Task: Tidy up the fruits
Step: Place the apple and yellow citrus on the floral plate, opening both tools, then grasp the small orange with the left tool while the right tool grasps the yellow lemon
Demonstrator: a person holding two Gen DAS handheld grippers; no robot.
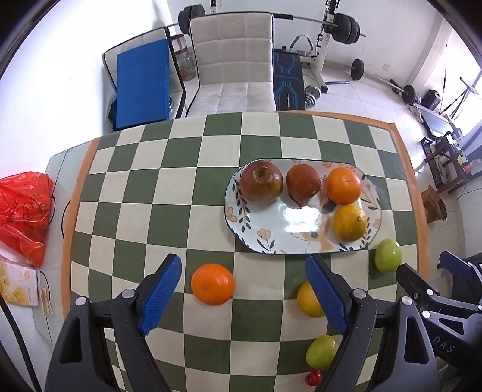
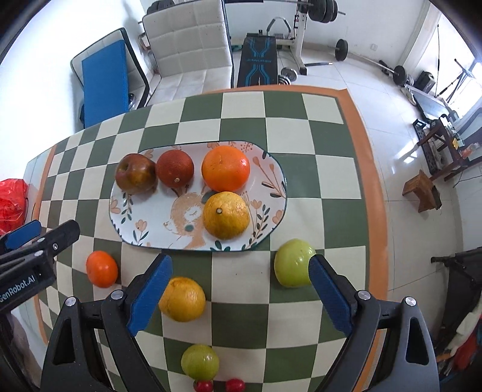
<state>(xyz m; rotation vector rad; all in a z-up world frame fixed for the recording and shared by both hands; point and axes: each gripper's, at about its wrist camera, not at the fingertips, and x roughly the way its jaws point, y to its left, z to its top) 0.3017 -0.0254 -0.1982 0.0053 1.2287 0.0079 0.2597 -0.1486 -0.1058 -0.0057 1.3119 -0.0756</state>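
Note:
A floral oval plate (image 1: 268, 238) (image 2: 132, 223) holds a red apple (image 1: 261, 181) (image 2: 136, 177), a dark red fruit (image 1: 302, 183) (image 2: 175, 168), an orange (image 1: 343, 185) (image 2: 226, 168) and a yellow citrus (image 1: 350, 222) (image 2: 226, 214). On the checked cloth lie a small orange (image 1: 213, 283) (image 2: 101, 268), a yellow citrus (image 1: 308, 301) (image 2: 182, 298), two green fruits (image 1: 388, 255) (image 2: 291, 267) (image 1: 321, 352) (image 2: 200, 361) and small red fruits (image 1: 313, 377) (image 2: 235, 385). My left gripper (image 1: 244, 273) is open above the small orange. My right gripper (image 2: 239, 270) is open, empty, between yellow citrus and green fruit.
A red plastic bag (image 1: 25, 208) and a snack packet (image 1: 18, 285) lie left of the cloth. A white chair (image 1: 235, 60), a blue mat (image 1: 141, 84) and weight equipment (image 1: 331, 27) stand beyond the table's far edge.

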